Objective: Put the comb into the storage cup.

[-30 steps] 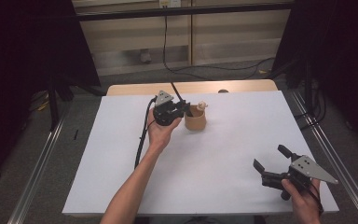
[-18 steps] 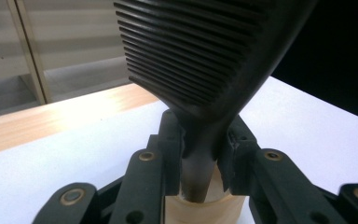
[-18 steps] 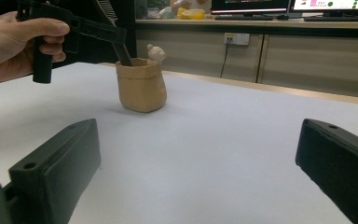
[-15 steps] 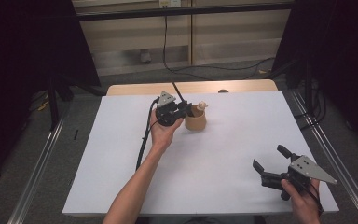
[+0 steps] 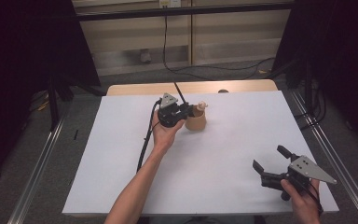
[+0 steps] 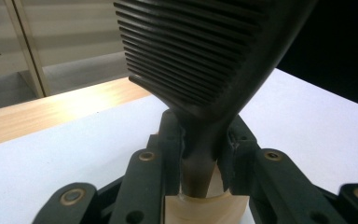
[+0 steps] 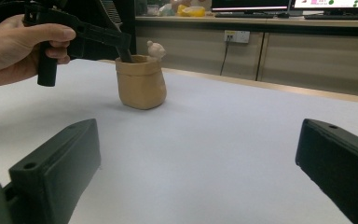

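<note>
A black comb (image 6: 200, 56) with a ribbed head stands with its handle down in a small tan pot (image 5: 196, 121), which sits on the white table (image 5: 233, 154) toward the far side, a little left of centre. A small pale figure (image 7: 156, 48) perches on the pot's rim. The left gripper (image 5: 182, 112) reaches in from the left, just above the pot, and its jaws clamp the comb's handle from both sides, right over the pot's mouth. Well apart, at the near right corner of the table, the right gripper (image 5: 271, 164) rests low in the person's hand, its jaws spread wide with nothing between them.
</note>
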